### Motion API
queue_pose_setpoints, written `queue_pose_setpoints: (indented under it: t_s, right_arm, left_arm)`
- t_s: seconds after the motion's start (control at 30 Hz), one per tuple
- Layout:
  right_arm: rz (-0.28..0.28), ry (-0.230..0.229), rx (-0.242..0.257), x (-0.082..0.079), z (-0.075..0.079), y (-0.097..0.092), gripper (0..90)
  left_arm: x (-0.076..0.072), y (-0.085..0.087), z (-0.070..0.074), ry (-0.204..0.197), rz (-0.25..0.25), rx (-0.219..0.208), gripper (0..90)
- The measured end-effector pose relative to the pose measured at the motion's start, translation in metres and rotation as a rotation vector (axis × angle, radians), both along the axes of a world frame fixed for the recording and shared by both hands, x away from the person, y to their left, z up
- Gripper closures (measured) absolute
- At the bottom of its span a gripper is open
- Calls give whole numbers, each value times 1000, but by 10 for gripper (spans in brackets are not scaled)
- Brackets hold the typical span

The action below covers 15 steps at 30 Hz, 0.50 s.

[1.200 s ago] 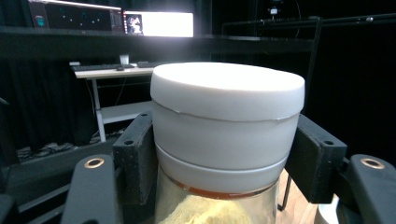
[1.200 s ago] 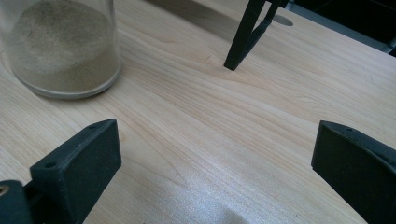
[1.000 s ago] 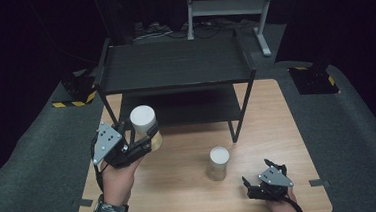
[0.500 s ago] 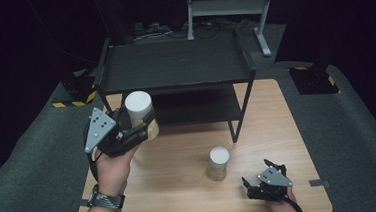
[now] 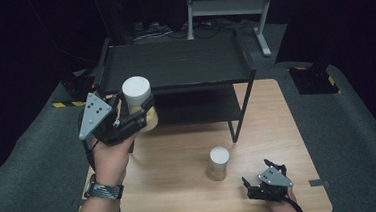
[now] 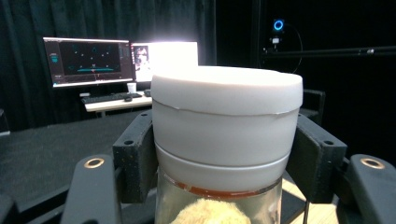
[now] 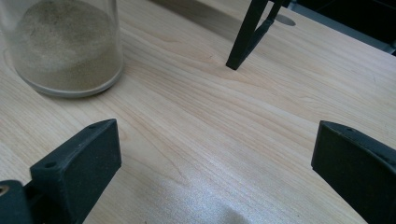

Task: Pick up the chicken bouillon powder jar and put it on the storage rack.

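1. Now, in the high view, your left gripper (image 5: 136, 118) sits at the left of the frame, jaws clamped on a white-lidded jar (image 5: 139, 104) held in the air beside the left end of the black two-tier shelf (image 5: 173, 62). The step in hand looks like setting that jar on the shelf, so lift it above the top edge before you carry it in. Your right gripper (image 5: 261, 181) rests low at the lower right of the wooden table (image 5: 179, 151), and a second jar (image 5: 219, 162) stands upright just left of it, apart.

2. In the left gripper view, the jar's lid (image 6: 227, 88) takes the centre, with both black jaws pressing just below the lid, on the white collar. Hold the jar upright; that high grip could let the glass body swing.

3. In the right gripper view, the jaws stand wide apart with nothing between them over bare wood. The sand-filled jar (image 7: 60, 46) is at upper left, a shelf leg (image 7: 247, 35) at top centre. Keep this hand parked.
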State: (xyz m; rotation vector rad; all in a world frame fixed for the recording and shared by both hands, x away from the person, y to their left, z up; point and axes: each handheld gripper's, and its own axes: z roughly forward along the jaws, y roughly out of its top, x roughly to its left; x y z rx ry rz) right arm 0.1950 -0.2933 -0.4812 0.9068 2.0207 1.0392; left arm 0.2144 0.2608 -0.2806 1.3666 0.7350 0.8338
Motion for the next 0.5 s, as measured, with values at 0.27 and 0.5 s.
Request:
queue_pose_setpoints:
  t_s: [0.27, 0.5]
  right_arm:
    - [-2, 3, 8, 0, 0, -2, 6]
    - [-2, 3, 10, 0, 0, -2, 6]
  left_arm:
    - [6, -2, 20, -17, 15, -8, 340]
    - [13, -4, 33, -23, 23, -19, 340]
